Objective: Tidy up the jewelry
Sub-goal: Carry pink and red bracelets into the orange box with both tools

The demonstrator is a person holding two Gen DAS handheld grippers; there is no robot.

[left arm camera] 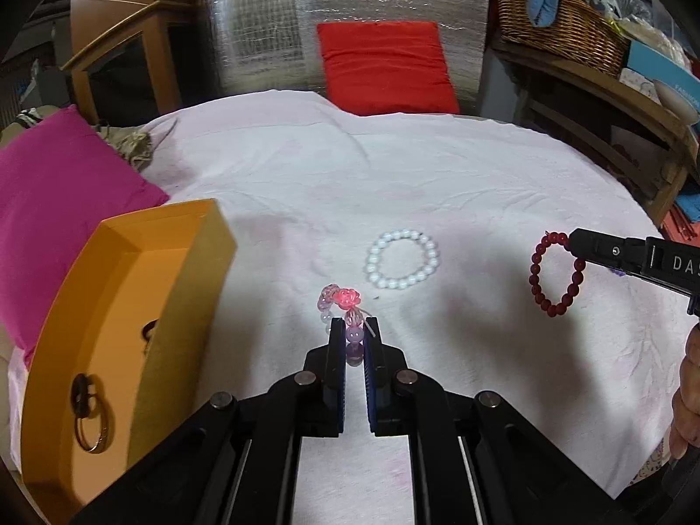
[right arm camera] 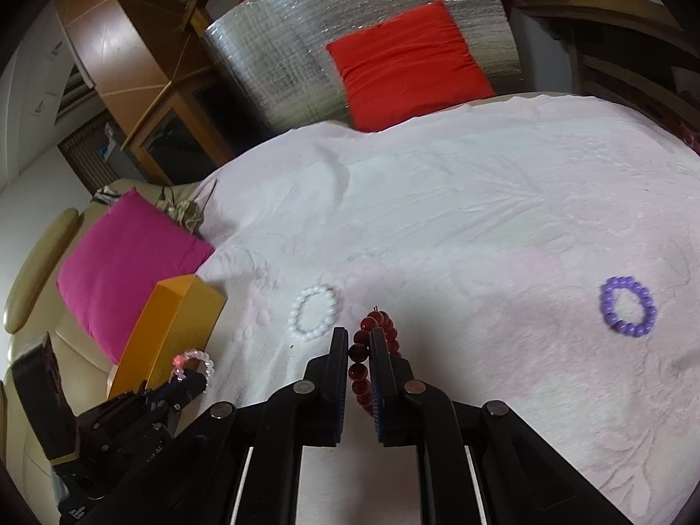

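Nearest, the left gripper (left arm camera: 354,328) was clamped on a pink beaded bracelet (left arm camera: 343,306), holding it just above the white cloth (left arm camera: 481,183) beside the orange box (left arm camera: 127,328). Inside that box lay some dark rings (left arm camera: 89,415) against its floor. Likewise, the right gripper (right arm camera: 358,337) was clamped on a dark red bracelet (right arm camera: 372,350), which hung between its fingers, lifted off the cloth. Just beyond both, a white bead bracelet (left arm camera: 401,259) lay flat on the cloth, between the two grippers. Off to the right, well apart, lay a purple bracelet (right arm camera: 628,305). Farther back, a magenta cushion (left arm camera: 61,201) sat behind the box, and a red cushion (left arm camera: 385,65) leaned against a silver foil panel (left arm camera: 262,22).
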